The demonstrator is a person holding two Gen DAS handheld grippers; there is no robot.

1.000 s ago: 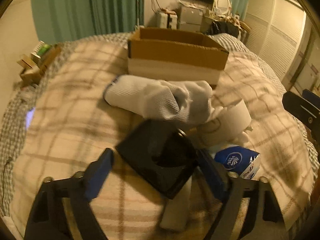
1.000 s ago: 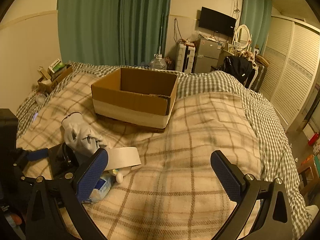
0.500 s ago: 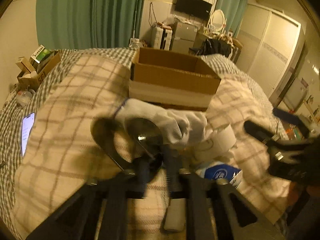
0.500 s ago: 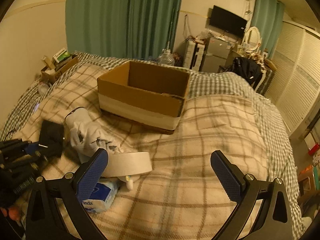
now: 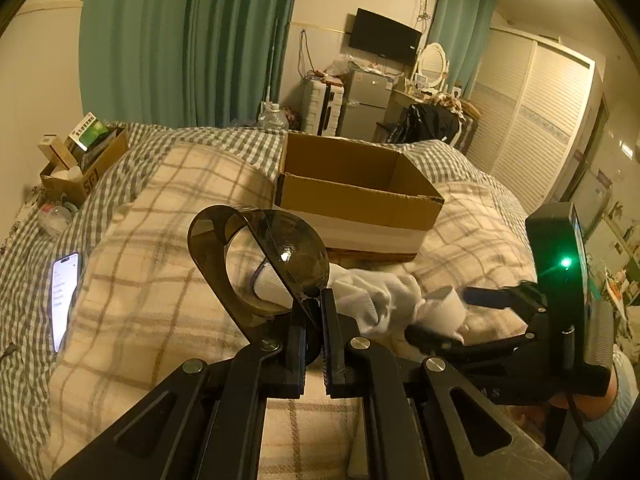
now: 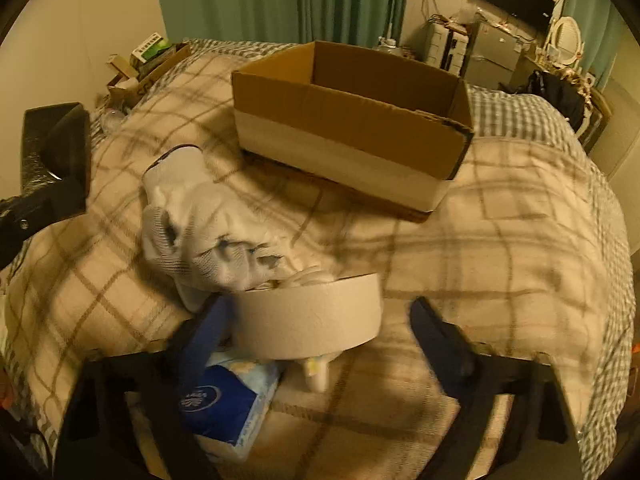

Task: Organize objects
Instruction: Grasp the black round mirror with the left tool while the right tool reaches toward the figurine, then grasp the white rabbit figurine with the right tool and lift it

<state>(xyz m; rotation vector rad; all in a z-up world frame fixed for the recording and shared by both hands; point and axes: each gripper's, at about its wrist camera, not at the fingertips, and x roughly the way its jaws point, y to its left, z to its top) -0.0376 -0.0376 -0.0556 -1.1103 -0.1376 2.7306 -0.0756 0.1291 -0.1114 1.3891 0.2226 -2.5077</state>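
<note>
gripping smoky plastic stand [image 5: 256,264], left gripper [image 5: 316,320] clamped.

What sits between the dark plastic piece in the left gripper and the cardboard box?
Nothing visible blocks it. The left gripper holds the dark plastic piece lifted above the blanket; the white glove lies lower, to its right. The cardboard box is open-topped, straight ahead.

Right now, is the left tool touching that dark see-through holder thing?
Touching. In the left wrist view, the left tool has its two fingers shut on the bottom edge of the dark holder, lifting it above the blanket.
</note>
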